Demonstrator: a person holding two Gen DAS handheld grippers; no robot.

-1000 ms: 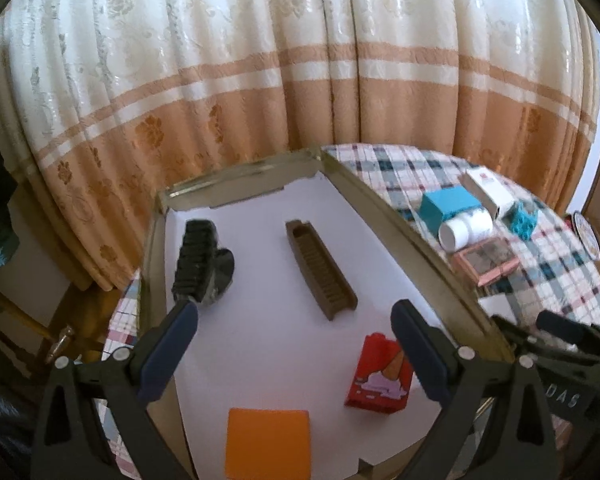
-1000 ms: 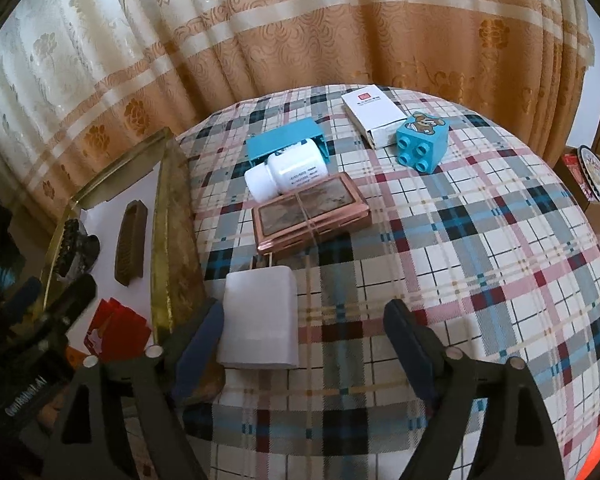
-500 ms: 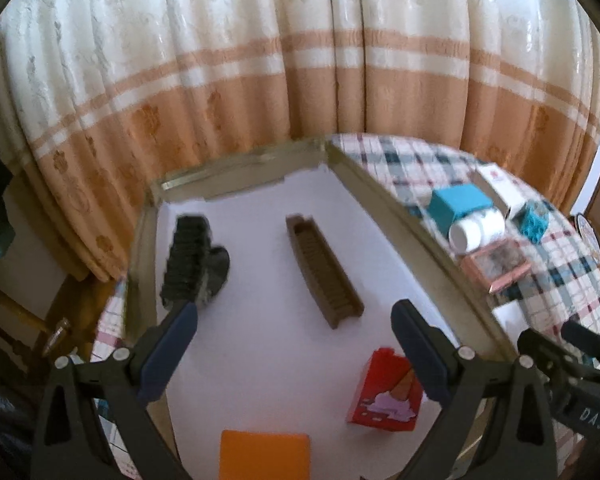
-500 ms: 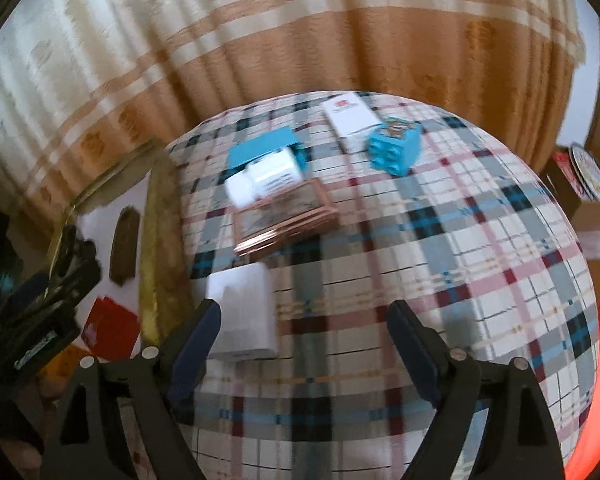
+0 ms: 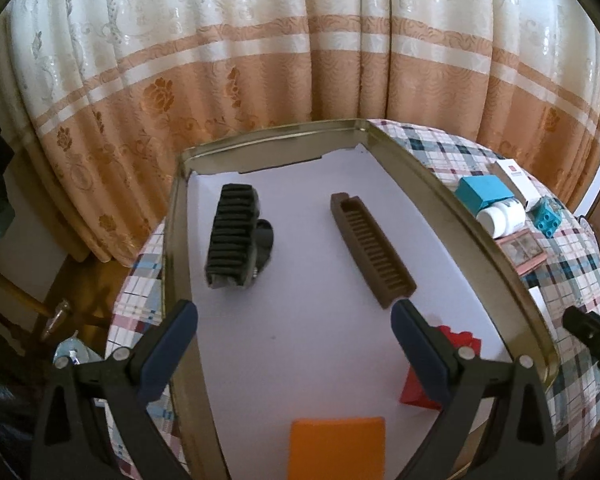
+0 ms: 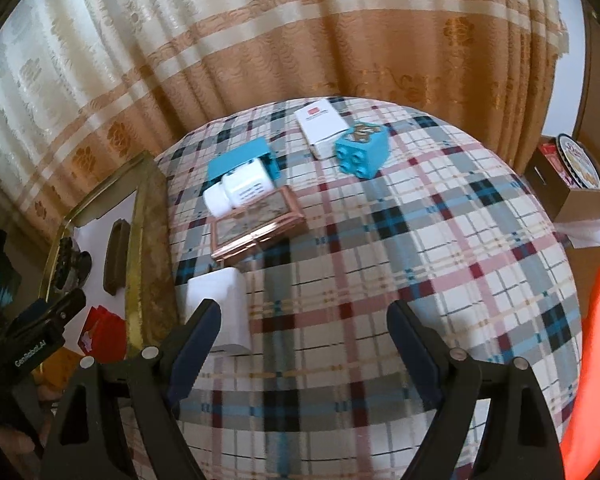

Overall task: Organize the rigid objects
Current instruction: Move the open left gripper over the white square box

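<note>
My left gripper [image 5: 294,322] is open and empty over a gold tray [image 5: 440,188] lined white. In the tray lie a black hair claw [image 5: 234,236], a brown comb [image 5: 372,250], a red block [image 5: 462,346] and an orange block [image 5: 337,446]. My right gripper [image 6: 304,328] is open and empty above the plaid table. On the table lie a white box [image 6: 220,300] by my left finger, a copper case [image 6: 256,226], a white bottle [image 6: 240,192], a teal box [image 6: 240,158], a blue toy block [image 6: 363,148] and a white carton [image 6: 320,124].
The tray [image 6: 140,240] sits at the table's left edge in the right wrist view. Orange and cream curtains [image 5: 300,60] hang close behind the round table. A cardboard box [image 6: 572,184] of items stands off the table at right.
My left gripper has drawn back and turned slightly, so the tray's items sit farther up the view. My right gripper has shifted a little; the white box is now by its left finger.
</note>
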